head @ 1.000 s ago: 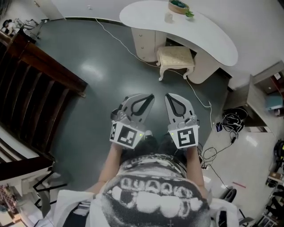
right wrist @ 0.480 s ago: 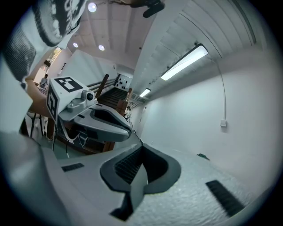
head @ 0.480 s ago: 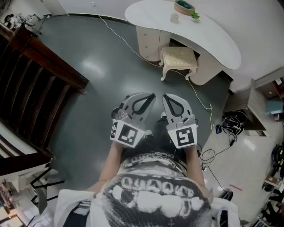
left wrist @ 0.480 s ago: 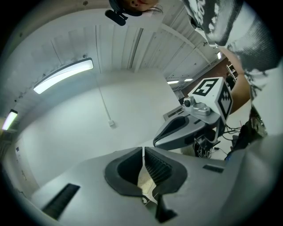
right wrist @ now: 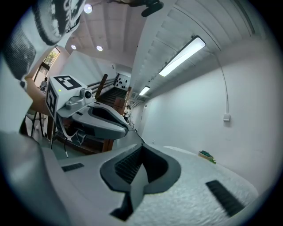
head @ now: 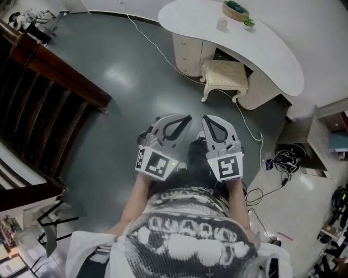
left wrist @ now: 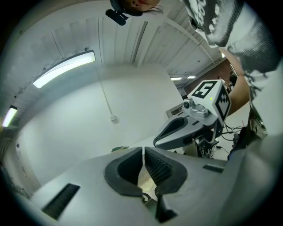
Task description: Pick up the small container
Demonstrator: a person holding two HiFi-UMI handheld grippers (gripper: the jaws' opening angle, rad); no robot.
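The small container [head: 221,24], a pale little cup, stands on the far white curved desk [head: 261,49], beside a teal dish [head: 235,9] and a green sprig [head: 249,22]. Both grippers hang side by side in front of my torso, well short of the desk and over the grey floor. My left gripper [head: 187,117] is shut with nothing between its pads [left wrist: 143,152]. The right gripper [head: 205,118] is likewise shut and empty [right wrist: 141,148]. Each gripper view shows the other gripper alongside, and the teal dish [right wrist: 205,154] shows small on the desk edge.
A cream padded stool [head: 225,74] stands in front of the desk. A white cable [head: 157,49] runs across the floor. A dark wooden staircase [head: 49,92] fills the left side. Tangled black cables [head: 283,157] lie on the pale floor at right.
The head view has drifted, so the desk and stool sit a little further right and lower. Both grippers have stayed shut and side by side.
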